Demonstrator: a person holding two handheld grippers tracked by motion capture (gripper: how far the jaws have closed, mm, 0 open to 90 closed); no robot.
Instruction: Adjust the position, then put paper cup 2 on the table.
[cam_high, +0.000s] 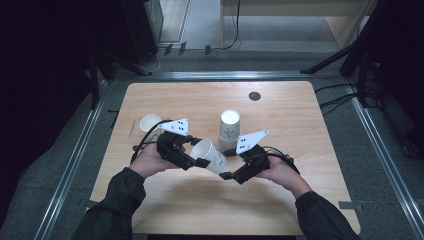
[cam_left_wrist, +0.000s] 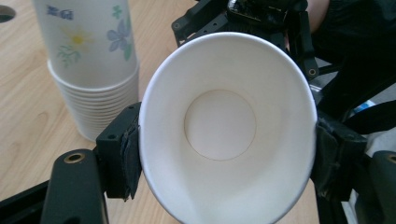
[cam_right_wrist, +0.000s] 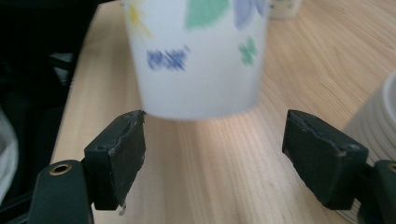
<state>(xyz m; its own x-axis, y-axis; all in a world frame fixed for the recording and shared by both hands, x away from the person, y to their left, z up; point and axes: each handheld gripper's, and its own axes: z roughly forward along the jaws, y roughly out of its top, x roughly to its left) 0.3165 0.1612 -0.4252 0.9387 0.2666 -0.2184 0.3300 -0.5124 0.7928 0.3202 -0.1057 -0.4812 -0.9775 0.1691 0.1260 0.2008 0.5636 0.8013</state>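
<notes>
A white paper cup (cam_high: 210, 156) with a flower print lies sideways above the wooden table (cam_high: 280, 100), its mouth facing left. My left gripper (cam_high: 199, 152) is shut on its rim. In the left gripper view the pads (cam_left_wrist: 128, 158) press both sides of the cup (cam_left_wrist: 227, 126) and squeeze its mouth into an oval. My right gripper (cam_high: 228, 164) sits just off the cup's base. In the right gripper view its jaws (cam_right_wrist: 224, 154) stand open, and the cup's bottom (cam_right_wrist: 196, 56) hangs a little beyond them without touching the pads.
A stack of upturned printed cups (cam_high: 229, 130) stands right behind the grippers, and shows as the stack (cam_left_wrist: 93, 70) at the left of the left gripper view. A single upright cup (cam_high: 149, 122) sits at the left. A dark round hole (cam_high: 254, 96) lies near the far edge.
</notes>
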